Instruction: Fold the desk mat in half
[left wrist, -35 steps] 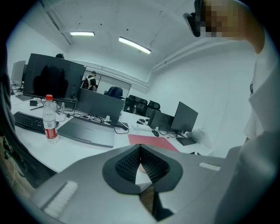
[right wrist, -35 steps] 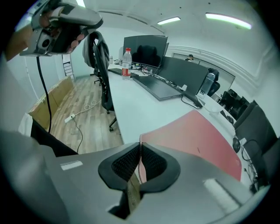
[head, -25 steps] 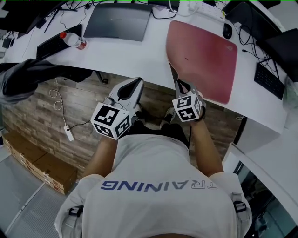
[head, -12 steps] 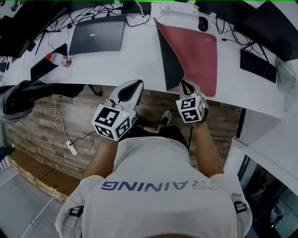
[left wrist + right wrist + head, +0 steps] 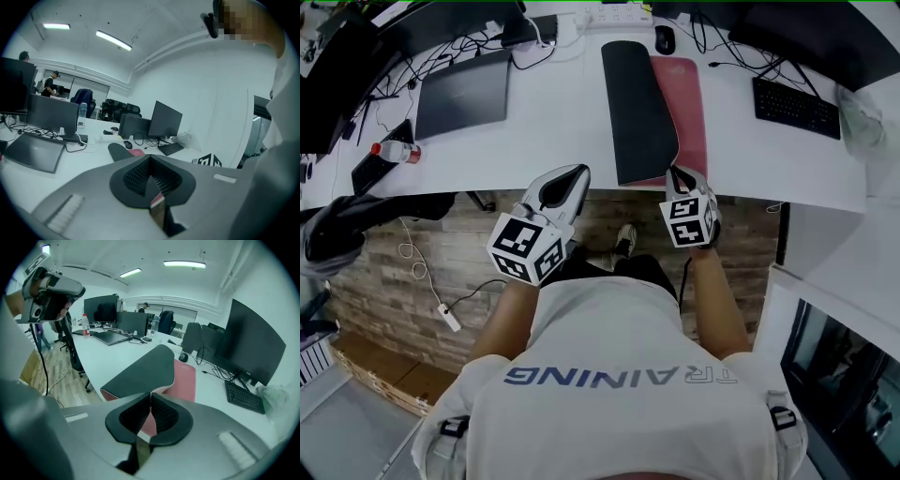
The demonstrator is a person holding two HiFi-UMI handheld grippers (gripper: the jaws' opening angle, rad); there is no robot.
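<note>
**Mat turned over.** The desk mat (image 5: 637,108) lies doubled lengthwise on the white desk (image 5: 553,122), its black underside turned over the pink face. A second ago it lay open, pink side up, with only a near corner raised. The fold looks all but made. A pink strip shows along the flap's 3 o'clock side, so the long edges do not seem to meet yet.

The right tongs (image 5: 678,174) are pinched on the flap's near corner, at the mat's 6 o'clock end by the desk edge. The left tongs (image 5: 570,178), pressed together on nothing, hang off the desk at the mat's 7 o'clock, apart from it.

A mouse (image 5: 664,39) lies at the mat's 12 o'clock end. A keyboard (image 5: 795,106) sits at 3 o'clock and a laptop (image 5: 461,92) at 9 o'clock.
</note>
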